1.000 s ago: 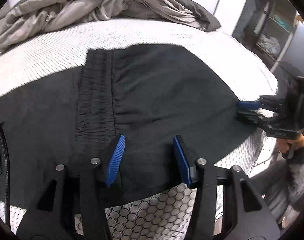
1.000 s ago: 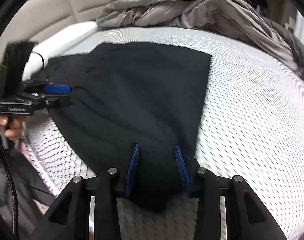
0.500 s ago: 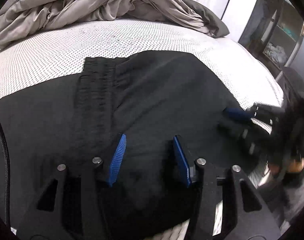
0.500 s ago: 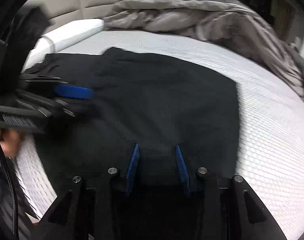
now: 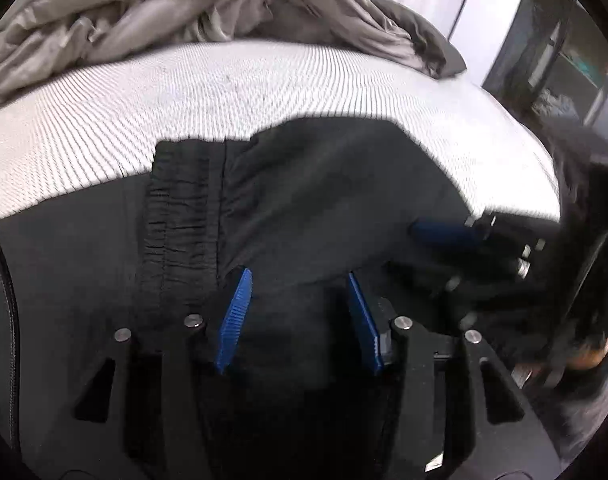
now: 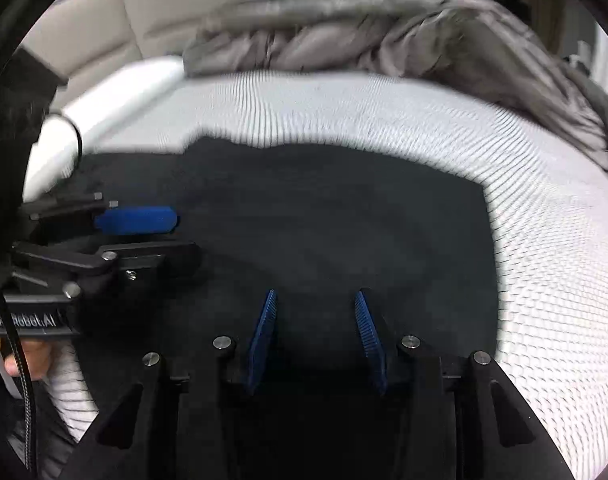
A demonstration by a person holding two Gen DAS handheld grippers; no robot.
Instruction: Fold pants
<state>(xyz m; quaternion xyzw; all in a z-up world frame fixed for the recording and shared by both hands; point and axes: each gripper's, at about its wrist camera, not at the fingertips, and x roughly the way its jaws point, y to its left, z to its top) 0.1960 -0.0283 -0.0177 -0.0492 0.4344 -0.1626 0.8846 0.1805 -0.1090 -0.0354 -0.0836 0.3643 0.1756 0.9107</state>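
Black pants [image 5: 324, 200] lie on a white mattress [image 5: 184, 92], with the gathered elastic waistband [image 5: 180, 216] left of centre in the left wrist view. My left gripper [image 5: 298, 300] has its blue pads apart, with black cloth between and under them. My right gripper [image 6: 316, 320] also has its pads apart, with the pants [image 6: 324, 220] bunched between them. Each gripper shows in the other's view: the right one [image 5: 444, 236] at the right, the left one [image 6: 144, 236] at the left. Whether either pinches the cloth is unclear.
A crumpled grey duvet [image 5: 208, 12] is heaped at the back of the bed, also in the right wrist view [image 6: 384, 36]. A beige headboard [image 6: 144, 12] and a white pillow [image 6: 116, 92] are at the left. Dark shelving [image 5: 564, 60] stands beyond the bed's right edge.
Both grippers have moved forward over the bed, carrying the near edge of the pants with them. The pants now cover less mattress and the two grippers are closer together.
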